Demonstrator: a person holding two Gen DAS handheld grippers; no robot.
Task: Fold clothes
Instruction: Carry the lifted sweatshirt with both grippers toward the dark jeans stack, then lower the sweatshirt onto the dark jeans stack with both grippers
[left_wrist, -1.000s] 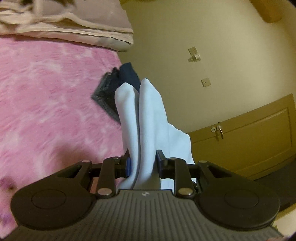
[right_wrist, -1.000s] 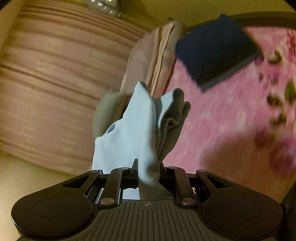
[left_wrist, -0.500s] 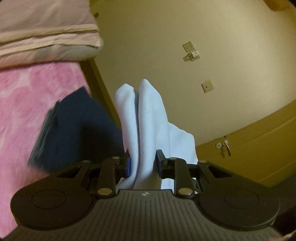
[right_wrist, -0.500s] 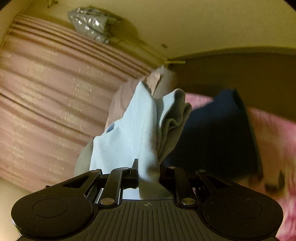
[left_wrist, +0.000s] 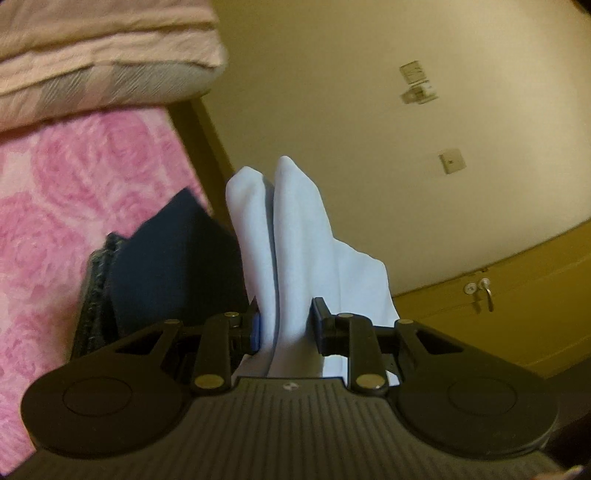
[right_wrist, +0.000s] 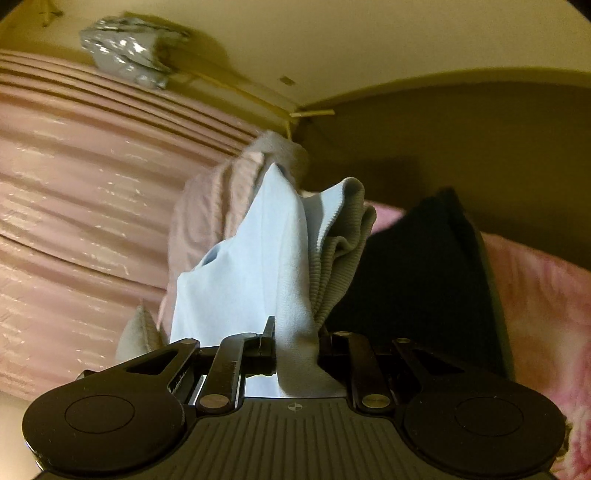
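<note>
Fabric fills both tools at this moment. Nearest in the left wrist view, the left tool (left_wrist: 286, 326) has its jaws closed part way on a thick bunch of the pale blue garment (left_wrist: 295, 236), and two rounded folds of the cloth stand up between the fingers. In the right wrist view the right tool (right_wrist: 297, 347) pinches another part of the pale blue garment (right_wrist: 255, 266) more narrowly, with a ribbed edge (right_wrist: 343, 236) that curls loose to the right of the pinch. So the garment hangs between the two tools, above the bed and not lying on it.

A little farther, the folded dark garment (left_wrist: 173, 266) rests on the pink blanket (left_wrist: 74, 206), near the right edge of the bed in the left view. In the right wrist view the folded dark garment (right_wrist: 424, 280) lies just behind the blue cloth.

I judge the first risk to be here: if the blue garment is laid down too close, it lands on the dark one and pushes it out of its fold, or it slides off the bed edge to the floor.

The second risk is the grip. The left tool holds a bulky fold, not a clean corner, so a layer can slip out under a pull and the fold line becomes crooked. The loose ribbed edge can also tuck under.

Far behind, the pillow (left_wrist: 110, 70) and the curtain (right_wrist: 81, 206) are well apart from the cloth and, I think, present no danger.
</note>
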